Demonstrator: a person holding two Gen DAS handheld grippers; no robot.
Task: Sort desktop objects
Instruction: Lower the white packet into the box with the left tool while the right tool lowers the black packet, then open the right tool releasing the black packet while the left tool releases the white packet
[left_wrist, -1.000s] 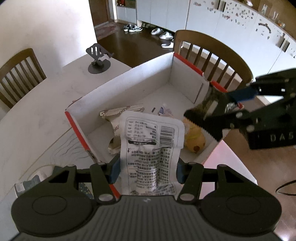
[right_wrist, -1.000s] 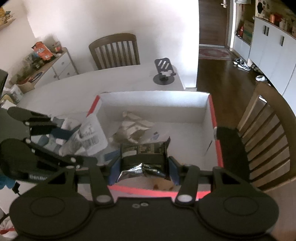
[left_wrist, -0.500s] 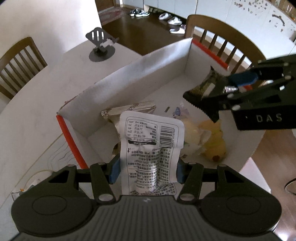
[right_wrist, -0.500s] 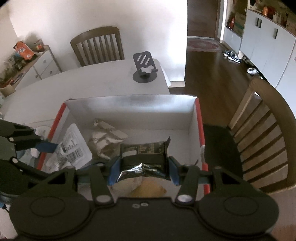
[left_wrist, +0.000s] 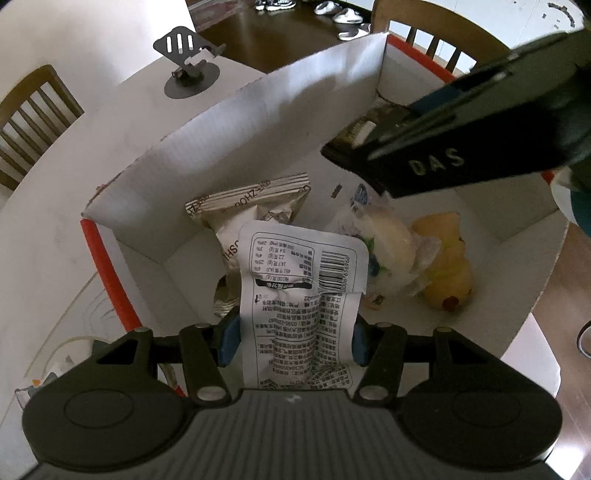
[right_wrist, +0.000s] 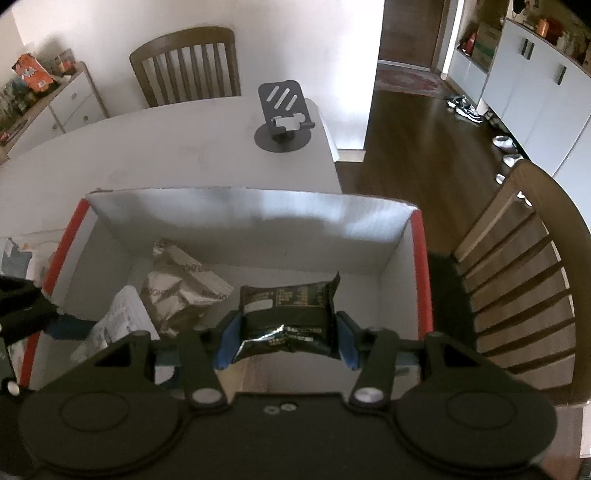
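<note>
- Two packets are held over the open white cardboard box (right_wrist: 258, 218), the landmark for all positions below; its side rims are edged in red.
- White printed packet (left_wrist: 303, 295): clamped between the blue pads of the left gripper (left_wrist: 293, 334), hanging above the box's near-left part, barcode side toward the camera.
- Dark foil packet (right_wrist: 288, 314): pinched at both sides by the blue pads of the right gripper (right_wrist: 284, 343), held above the box floor toward its right wall.
- In the left wrist view the right gripper (left_wrist: 373, 131) reaches in over the box's far-right corner, marked "DAS" on its side, with the dark packet's serrated edge showing at its tip.
- Inside the box, on the floor: a crumpled beige snack bag (left_wrist: 255, 206) near the far-left corner, a clear-wrapped pale bun (left_wrist: 384, 240) toward the middle, and a yellow toy duck (left_wrist: 447, 273) just beside the bun.
- Beyond the box's far wall, on the white table (right_wrist: 155, 158), stands a dark metal phone stand (right_wrist: 284, 122).
- A wooden chair (right_wrist: 517, 295) stands right of the box; another (right_wrist: 184, 62) stands at the table's far side.
</note>
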